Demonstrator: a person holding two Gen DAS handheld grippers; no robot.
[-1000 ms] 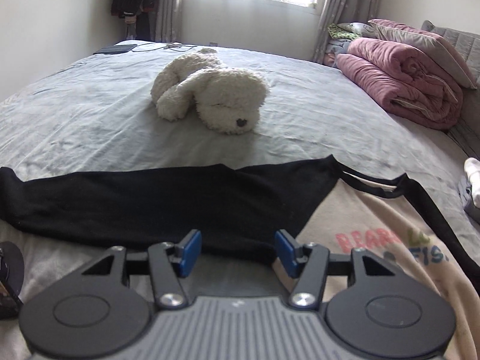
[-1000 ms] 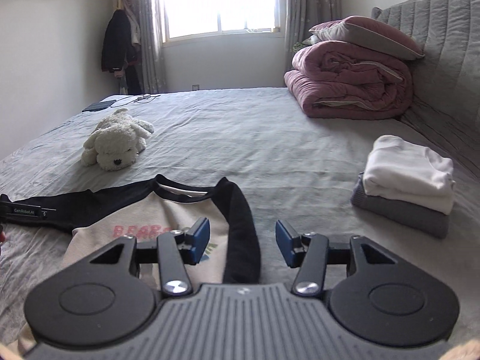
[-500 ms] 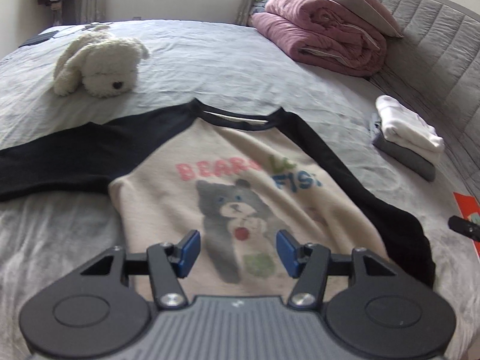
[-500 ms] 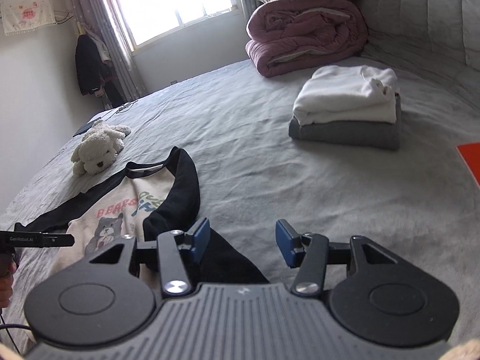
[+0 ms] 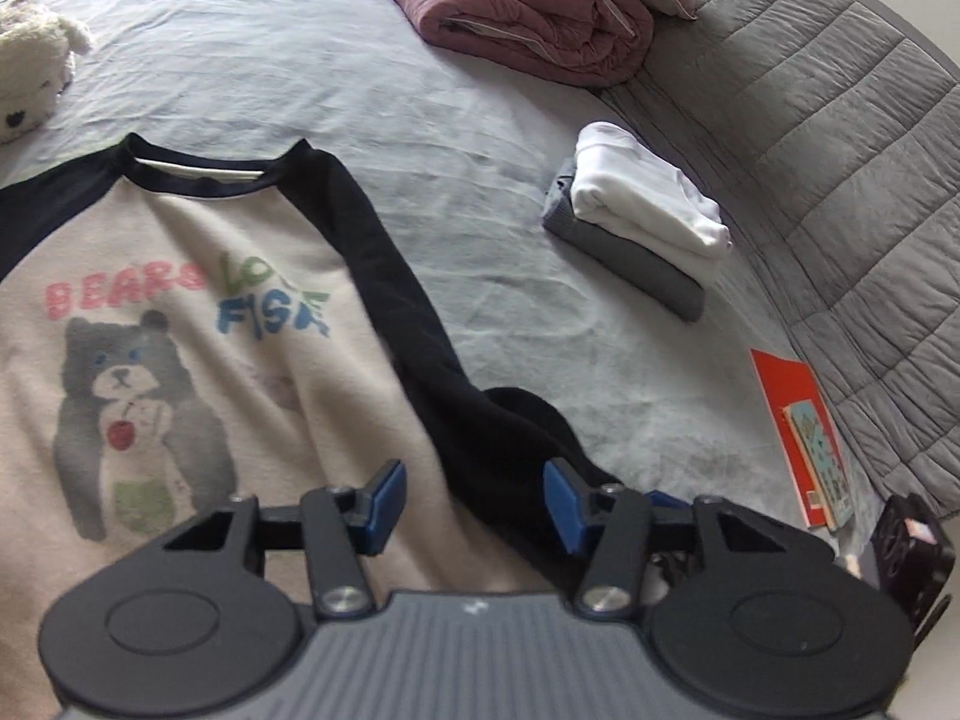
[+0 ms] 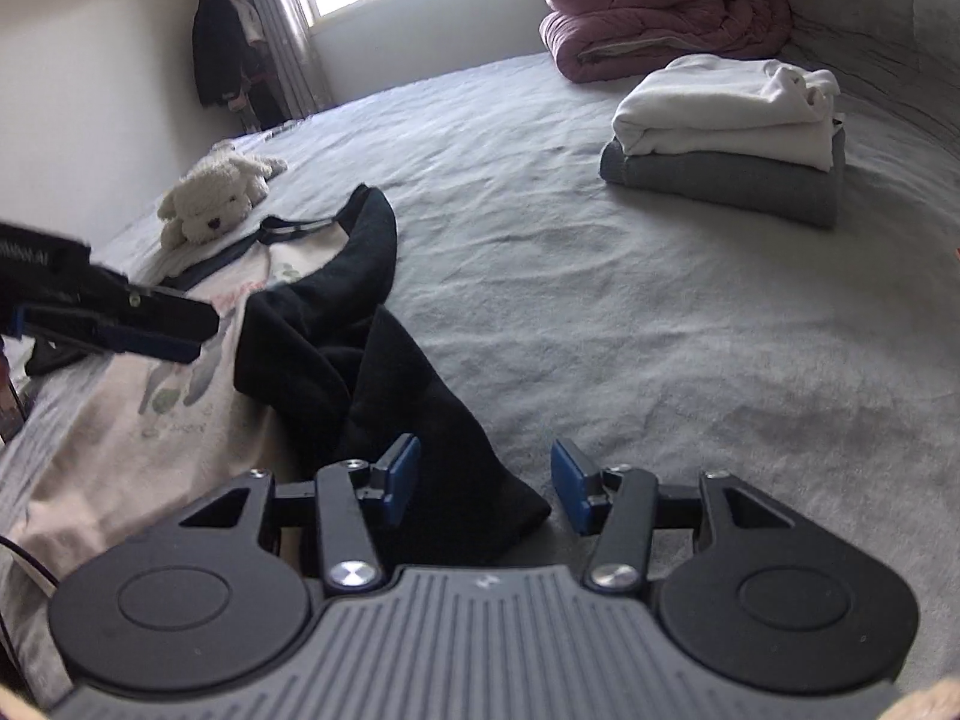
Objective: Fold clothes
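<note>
The right tool [image 6: 483,483], wide open and holding nothing, hovers over the cuff of the crumpled black sleeve [image 6: 384,396] of the cream bear-print sweatshirt [image 5: 198,324], spread near the bed's [image 6: 660,312] front edge, sleeve running away toward the collar.
</note>
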